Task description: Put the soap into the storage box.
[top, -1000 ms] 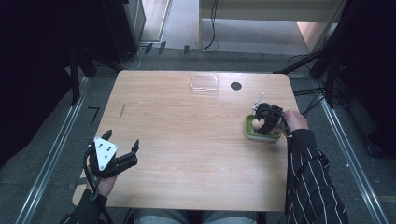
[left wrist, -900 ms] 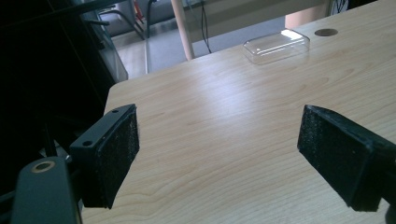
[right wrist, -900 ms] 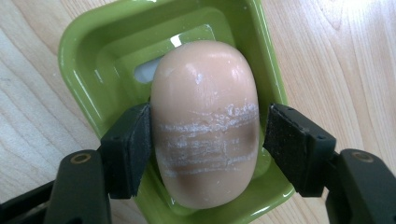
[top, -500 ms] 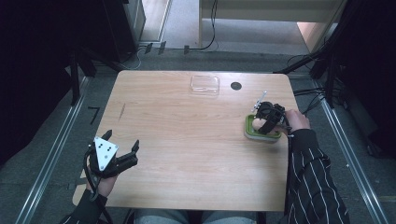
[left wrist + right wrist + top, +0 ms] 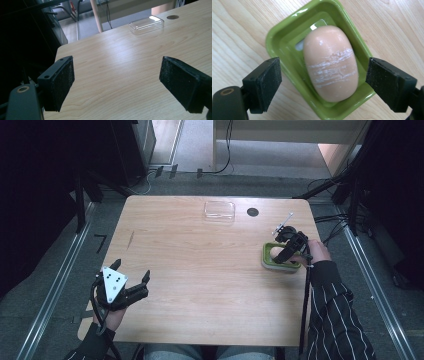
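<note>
peach soap bar [image 5: 330, 63] in green dish [image 5: 287, 37], between right gripper [image 5: 323, 83] jaws, just opened, untouched

No text, label, brand, number or sign can be read in these pictures. The soap [image 5: 330, 63] between the right tongs carries only white scratch lines, not letters. The green dish [image 5: 287, 37] under it is plain. The clear lid [image 5: 146, 24], far ahead of the left tongs, has no print. The grey plate [image 5: 114, 282] on top of the left tongs shows a few small dark dots, no writing.
</note>
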{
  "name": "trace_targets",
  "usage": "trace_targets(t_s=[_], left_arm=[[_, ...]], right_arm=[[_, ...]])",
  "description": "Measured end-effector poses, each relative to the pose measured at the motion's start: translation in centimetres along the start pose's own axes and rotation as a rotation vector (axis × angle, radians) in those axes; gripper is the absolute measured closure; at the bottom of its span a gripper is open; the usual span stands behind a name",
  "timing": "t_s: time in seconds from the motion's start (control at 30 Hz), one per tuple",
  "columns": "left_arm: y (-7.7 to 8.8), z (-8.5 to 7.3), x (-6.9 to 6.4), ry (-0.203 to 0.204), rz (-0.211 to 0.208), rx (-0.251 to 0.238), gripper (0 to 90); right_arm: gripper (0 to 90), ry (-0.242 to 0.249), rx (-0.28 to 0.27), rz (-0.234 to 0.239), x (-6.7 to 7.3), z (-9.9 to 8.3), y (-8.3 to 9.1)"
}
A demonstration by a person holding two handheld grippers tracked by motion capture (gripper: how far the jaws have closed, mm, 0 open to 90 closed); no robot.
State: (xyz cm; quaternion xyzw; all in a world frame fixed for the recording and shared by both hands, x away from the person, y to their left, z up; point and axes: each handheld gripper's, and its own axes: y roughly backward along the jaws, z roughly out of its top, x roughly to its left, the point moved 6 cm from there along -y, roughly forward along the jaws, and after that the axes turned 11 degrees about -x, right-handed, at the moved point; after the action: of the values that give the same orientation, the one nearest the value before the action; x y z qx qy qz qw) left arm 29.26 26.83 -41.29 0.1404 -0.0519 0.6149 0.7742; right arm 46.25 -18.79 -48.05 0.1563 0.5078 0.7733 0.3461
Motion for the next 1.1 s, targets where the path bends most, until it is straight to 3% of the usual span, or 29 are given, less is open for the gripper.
trace_targets(t_s=[0.73, 1.1], left_arm=[[-0.3, 0.0, -0.3, 0.0, -0.017, 0.003, 13.2], [-0.3, 0.1, -0.4, -0.001, -0.023, 0.002, 13.3]], right_arm=[[4.0, 0.008, 0.076, 0.032, 3.6, -0.1, 0.4], [2.6, 0.027, 0.102, 0.028, 6.2, -0.1, 0.8]])
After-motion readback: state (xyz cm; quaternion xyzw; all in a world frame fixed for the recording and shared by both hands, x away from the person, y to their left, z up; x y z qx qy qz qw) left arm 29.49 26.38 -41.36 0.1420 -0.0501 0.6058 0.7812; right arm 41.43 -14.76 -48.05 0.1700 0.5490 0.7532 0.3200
